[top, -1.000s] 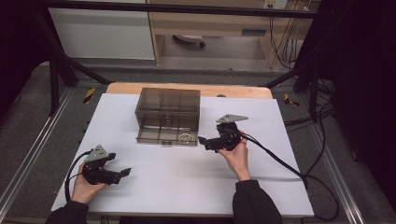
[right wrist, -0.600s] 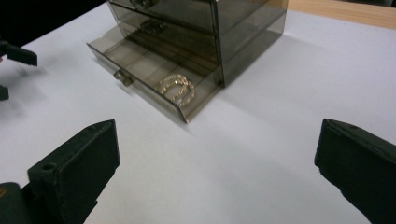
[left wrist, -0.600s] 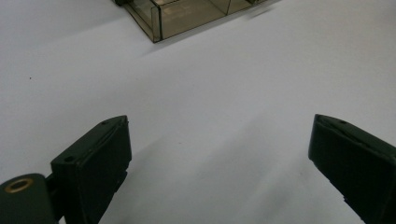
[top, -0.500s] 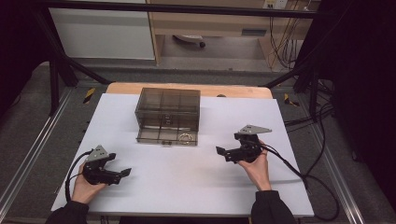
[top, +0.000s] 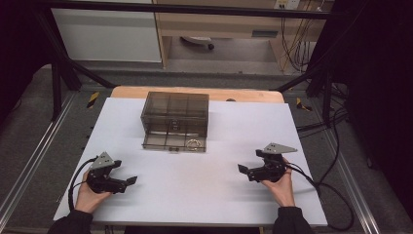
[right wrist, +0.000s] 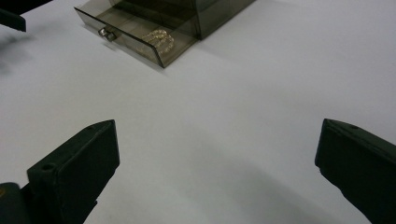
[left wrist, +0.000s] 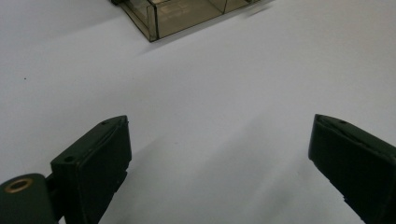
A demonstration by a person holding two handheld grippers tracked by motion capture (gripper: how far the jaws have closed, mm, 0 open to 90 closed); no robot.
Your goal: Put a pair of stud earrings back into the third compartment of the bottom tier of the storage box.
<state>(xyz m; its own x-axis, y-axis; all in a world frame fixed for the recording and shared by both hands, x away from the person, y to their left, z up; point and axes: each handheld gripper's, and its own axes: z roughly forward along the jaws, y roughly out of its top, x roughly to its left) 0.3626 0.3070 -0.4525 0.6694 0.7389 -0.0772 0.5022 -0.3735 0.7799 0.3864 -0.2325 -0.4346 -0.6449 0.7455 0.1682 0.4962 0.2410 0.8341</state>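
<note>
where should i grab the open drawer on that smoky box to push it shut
Take the small metal knob at the middle of the drawer front, coming from the person's side of the table. The drawer sticks out toward that side, and the knob is the only protruding part narrow enough for the jaws.

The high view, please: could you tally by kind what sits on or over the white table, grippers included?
Grippers: 2, the left gripper and the right gripper, both with jaws apart and holding nothing.
Smoky clear drawer boxes: 1, the drawer box, its bottom drawer pulled out.
Bracelets: 1, the bracelet lying in that drawer.
Total: 4.
</note>
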